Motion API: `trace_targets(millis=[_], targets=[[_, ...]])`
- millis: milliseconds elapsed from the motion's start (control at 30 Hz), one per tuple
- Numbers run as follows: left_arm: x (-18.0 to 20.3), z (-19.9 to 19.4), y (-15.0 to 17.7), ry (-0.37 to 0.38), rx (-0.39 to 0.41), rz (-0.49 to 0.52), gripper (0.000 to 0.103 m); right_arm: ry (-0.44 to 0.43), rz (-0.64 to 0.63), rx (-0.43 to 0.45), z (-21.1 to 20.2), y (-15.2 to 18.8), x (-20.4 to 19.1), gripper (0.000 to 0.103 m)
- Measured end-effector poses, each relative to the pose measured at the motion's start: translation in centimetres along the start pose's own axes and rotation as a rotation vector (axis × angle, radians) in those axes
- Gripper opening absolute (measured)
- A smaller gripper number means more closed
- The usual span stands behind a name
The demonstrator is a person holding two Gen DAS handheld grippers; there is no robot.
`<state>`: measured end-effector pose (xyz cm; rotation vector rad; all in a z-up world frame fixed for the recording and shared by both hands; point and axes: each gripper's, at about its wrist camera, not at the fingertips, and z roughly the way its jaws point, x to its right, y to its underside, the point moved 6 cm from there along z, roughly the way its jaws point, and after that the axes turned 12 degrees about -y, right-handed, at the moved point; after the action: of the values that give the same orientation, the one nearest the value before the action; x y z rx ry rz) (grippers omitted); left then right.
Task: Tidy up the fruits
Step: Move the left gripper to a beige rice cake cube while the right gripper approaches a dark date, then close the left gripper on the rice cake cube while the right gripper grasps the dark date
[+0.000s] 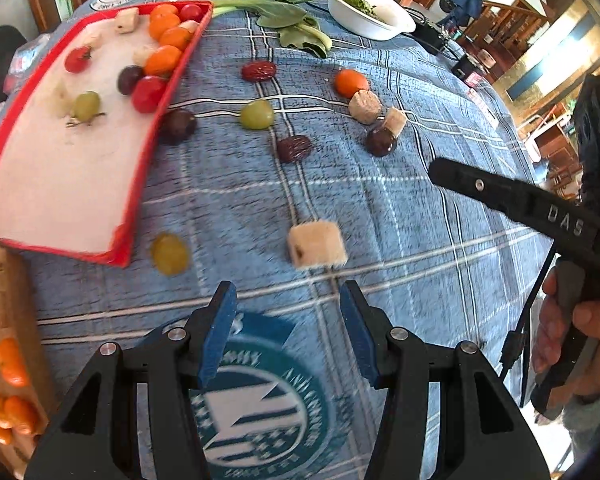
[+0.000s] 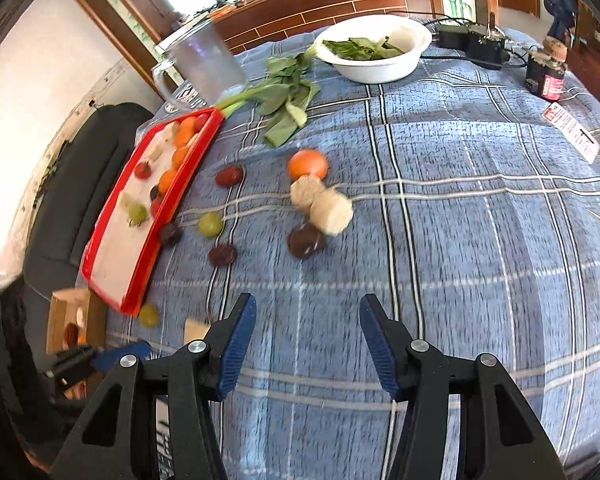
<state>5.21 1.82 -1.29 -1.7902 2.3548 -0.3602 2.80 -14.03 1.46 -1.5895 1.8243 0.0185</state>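
Nearby, leafy greens [image 2: 284, 92], white bowl [image 2: 376, 68].

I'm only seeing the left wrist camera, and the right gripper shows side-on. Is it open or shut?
Observer: Open. The right gripper holds nothing.
Operator: What's straight ahead of it?
Observer: A dark fruit, which appears to touch a beige cube just beyond it.
Operator: And the clear thing cut off at my top edge?
Observer: A glass mug, seen whole here with rim and handle, standing past the far end of the tray.
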Motion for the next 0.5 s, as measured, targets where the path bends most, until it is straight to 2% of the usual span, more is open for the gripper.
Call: trace_targets(millis=[67,233,367,400,500], targets=[[0.5,0.6,-0.5,-0.018,0.004,-0.01,0.052,-0.017,0.002,-0.004,0.6,-1.0,0.2,0.048],[1.6,1.9,-1.3,-0.021,-0.015,-0.015,0.052,-0.026,-0.025,-0.036,2.9,-2.4,0.1,0.046],[2.4,2.5,-1.6,-0.028,-0.015,-0.002,0.04,-0.021,-0.013,-0.059,4.7,-2.8,0.5,0.043],[2.5,2.6,-1.7,-0.028,-0.013,-0.003,0.039,-0.011,-0.014,-0.064,5.1,-2.9,0.6,0.042],[2.6,2.7,-1.9,-0.009,-0.001,-0.02,0.034,0.01,-0.012,-0.073,5.9,-3.1,1.2,0.034]])
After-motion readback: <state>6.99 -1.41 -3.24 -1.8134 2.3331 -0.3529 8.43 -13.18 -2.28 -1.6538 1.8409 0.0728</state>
